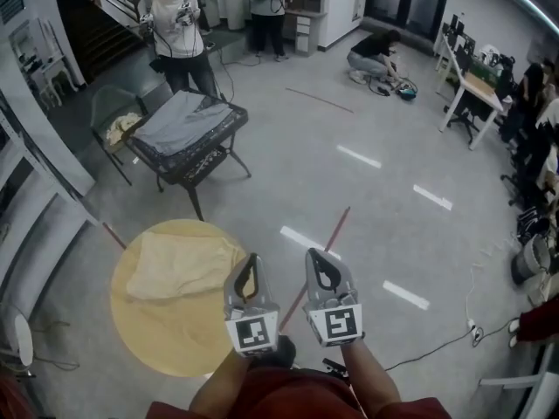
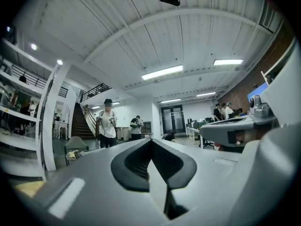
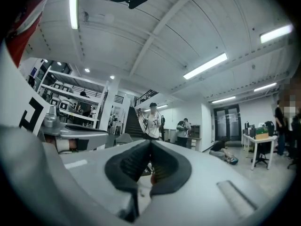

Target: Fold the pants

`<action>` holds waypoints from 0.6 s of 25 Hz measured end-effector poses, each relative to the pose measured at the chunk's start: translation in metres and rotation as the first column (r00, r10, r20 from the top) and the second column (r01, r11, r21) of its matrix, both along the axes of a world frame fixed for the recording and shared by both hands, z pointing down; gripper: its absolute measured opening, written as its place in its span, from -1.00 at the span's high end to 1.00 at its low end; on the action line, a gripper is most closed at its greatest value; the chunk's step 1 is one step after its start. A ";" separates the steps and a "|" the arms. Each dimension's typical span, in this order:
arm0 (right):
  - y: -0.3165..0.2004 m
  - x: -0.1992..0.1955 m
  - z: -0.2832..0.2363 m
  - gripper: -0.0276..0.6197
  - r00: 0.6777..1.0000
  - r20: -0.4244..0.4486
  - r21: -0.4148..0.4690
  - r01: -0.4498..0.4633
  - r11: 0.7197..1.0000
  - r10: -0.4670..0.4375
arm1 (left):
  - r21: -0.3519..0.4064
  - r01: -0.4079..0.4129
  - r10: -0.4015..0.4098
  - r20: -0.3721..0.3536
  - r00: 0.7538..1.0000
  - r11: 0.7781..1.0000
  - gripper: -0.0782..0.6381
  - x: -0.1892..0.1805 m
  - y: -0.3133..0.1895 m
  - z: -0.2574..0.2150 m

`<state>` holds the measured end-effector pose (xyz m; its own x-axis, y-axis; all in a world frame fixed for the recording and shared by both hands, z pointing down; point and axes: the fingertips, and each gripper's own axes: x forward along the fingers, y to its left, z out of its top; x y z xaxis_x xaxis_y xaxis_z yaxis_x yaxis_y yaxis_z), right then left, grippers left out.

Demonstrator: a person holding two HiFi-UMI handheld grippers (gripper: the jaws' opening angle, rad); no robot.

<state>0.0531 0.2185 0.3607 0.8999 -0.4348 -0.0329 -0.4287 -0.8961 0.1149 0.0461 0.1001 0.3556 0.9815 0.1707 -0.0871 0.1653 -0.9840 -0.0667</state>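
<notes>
The cream pants (image 1: 179,264) lie bunched into a compact bundle on the round yellow table (image 1: 157,343) at the lower left of the head view. My left gripper (image 1: 252,260) hovers at the table's right edge, just right of the pants and not touching them. My right gripper (image 1: 316,256) hangs beside it over the floor. Both point level and away from me, shut with nothing in them. In the left gripper view the left gripper (image 2: 151,142) has its dark pads pressed together, and the right gripper (image 3: 150,144) looks the same in its own view.
A black folding table (image 1: 196,160) bearing grey cloth stands beyond, with a chair (image 1: 113,112) at its left. A person (image 1: 175,24) stands behind it and another (image 1: 376,52) crouches on the floor. Desks (image 1: 476,90) line the right; a cable (image 1: 437,343) crosses the floor.
</notes>
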 end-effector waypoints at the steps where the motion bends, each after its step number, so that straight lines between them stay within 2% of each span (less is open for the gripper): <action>1: -0.007 0.012 0.000 0.91 1.000 -0.001 -0.007 0.013 1.000 -0.013 | -0.006 0.016 -0.016 -0.004 1.000 1.000 0.76 0.009 -0.008 0.001; 4: -0.040 0.046 -0.001 0.91 0.997 0.002 -0.021 0.072 0.997 -0.072 | -0.020 0.054 -0.054 0.004 0.999 0.998 0.76 0.033 -0.037 0.007; 7: -0.075 0.073 0.002 0.91 0.985 0.016 -0.040 0.172 0.984 -0.171 | -0.036 0.153 -0.152 0.013 0.988 0.988 0.76 0.048 -0.069 0.012; 11: -0.122 0.100 0.002 0.91 0.959 0.022 -0.036 0.284 0.958 -0.284 | -0.031 0.271 -0.271 0.005 0.963 0.962 0.76 0.059 -0.113 0.010; 15: -0.169 0.116 0.004 0.91 0.915 0.029 -0.036 0.403 0.914 -0.403 | -0.035 0.395 -0.395 0.004 0.919 0.918 0.76 0.061 -0.151 0.008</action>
